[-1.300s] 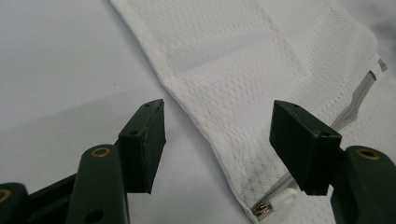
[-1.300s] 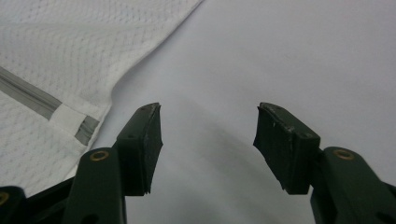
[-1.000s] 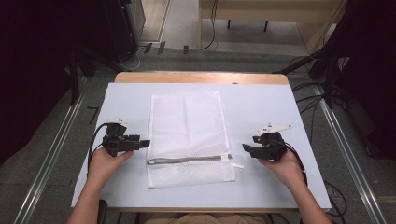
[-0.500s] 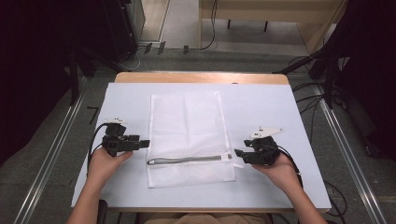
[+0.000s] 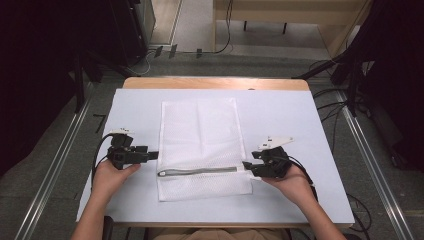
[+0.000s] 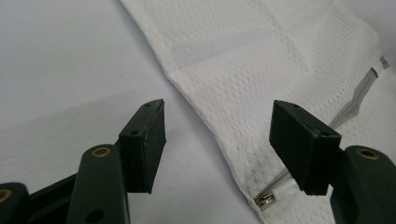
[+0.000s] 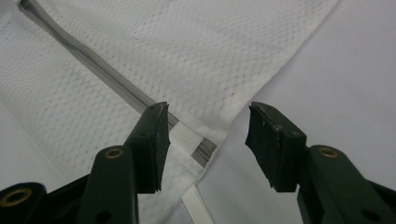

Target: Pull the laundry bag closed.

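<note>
Flat white mesh zippered bag (image 5: 201, 147) on pale table cover (image 5: 280, 115); left gripper (image 5: 151, 154) and right gripper (image 5: 247, 166), jaws spread, flank its grey zipper (image 5: 197, 171) ends, grasping nothing.

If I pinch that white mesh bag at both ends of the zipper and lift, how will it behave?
The mesh bag lies thin, flat and creased, so it will probably sag limply. It looks empty, so likely light. The zipper band may hold a slightly firmer line between the open left gripper and right gripper.
</note>
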A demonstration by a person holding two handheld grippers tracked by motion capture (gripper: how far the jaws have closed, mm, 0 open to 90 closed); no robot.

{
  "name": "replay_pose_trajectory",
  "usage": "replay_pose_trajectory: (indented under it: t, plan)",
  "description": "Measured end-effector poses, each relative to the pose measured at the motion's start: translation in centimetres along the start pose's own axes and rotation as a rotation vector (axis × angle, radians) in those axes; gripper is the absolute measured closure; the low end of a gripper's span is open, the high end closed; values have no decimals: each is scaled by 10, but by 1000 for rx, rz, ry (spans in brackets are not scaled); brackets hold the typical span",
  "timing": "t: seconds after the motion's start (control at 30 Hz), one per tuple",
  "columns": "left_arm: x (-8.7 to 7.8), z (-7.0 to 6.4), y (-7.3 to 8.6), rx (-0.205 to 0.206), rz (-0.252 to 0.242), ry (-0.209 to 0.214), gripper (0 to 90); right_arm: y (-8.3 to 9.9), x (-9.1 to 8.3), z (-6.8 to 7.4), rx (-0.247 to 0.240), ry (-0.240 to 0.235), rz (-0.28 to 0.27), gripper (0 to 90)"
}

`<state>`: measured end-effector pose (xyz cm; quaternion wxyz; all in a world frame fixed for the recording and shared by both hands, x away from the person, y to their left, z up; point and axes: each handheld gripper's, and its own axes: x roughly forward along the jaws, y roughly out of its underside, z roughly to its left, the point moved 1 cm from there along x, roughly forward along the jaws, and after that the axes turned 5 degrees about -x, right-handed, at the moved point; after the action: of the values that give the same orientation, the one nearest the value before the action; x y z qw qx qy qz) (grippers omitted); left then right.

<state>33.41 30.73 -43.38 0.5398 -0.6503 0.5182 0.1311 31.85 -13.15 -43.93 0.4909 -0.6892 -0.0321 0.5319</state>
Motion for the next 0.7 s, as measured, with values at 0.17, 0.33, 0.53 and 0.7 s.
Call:
replay_pose_trajectory:
  t: [0.17, 0.33, 0.53, 0.7]
  plan:
    - [-5, 2, 4, -7, -5, -8, 367, -5, 6, 5, -16, -18, 3, 501]
    - [-9, 4, 9, -15, -10, -16, 366, -10, 10, 11, -32, -37, 5, 508]
    - [-11, 2, 13, -14, -14, -20, 366, -16, 16, 16, -41, -59, 6, 518]
    - [-11, 1, 16, -11, -7, -24, 367, -21, 20, 21, -53, -72, 5, 528]
